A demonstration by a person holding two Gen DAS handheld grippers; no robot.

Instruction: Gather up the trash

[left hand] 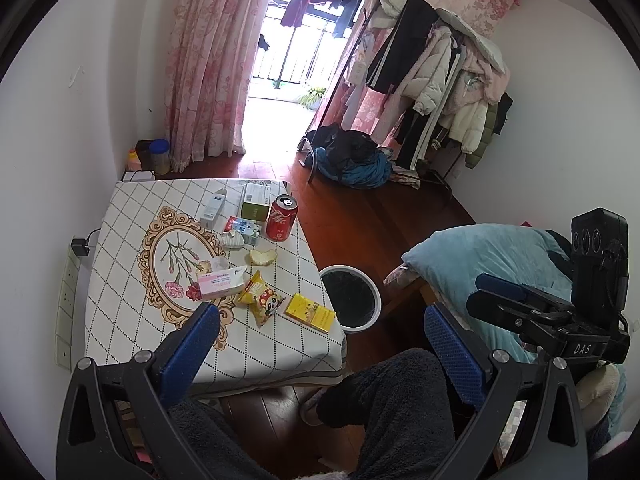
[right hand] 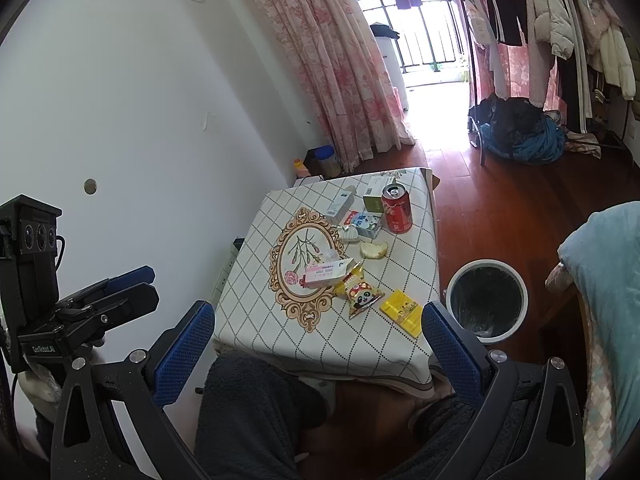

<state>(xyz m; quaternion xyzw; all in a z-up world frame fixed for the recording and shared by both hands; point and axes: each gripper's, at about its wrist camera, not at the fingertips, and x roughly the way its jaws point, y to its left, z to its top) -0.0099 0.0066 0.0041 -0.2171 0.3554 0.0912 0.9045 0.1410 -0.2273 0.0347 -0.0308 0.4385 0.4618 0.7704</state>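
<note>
The table [left hand: 132, 320] holds the litter; the lined bin [left hand: 352, 299] stands on the floor just beside it. Both grippers, left [left hand: 320, 344] and right [right hand: 318, 344], hang back with jaws wide apart, holding nothing. The red can [left hand: 282, 218] looks stiff and slick: grasp its sides. Yellow box [left hand: 310, 313], crinkly snack bag [left hand: 262, 294], peel [left hand: 263, 257]: all probably light. The other gripper's body reads "DAS".

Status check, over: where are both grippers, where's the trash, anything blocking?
Left gripper and right gripper open, empty, short of table. Trash on tablecloth: red can, yellow snack bag, yellow box. Bin beside table, unobstructed.
</note>
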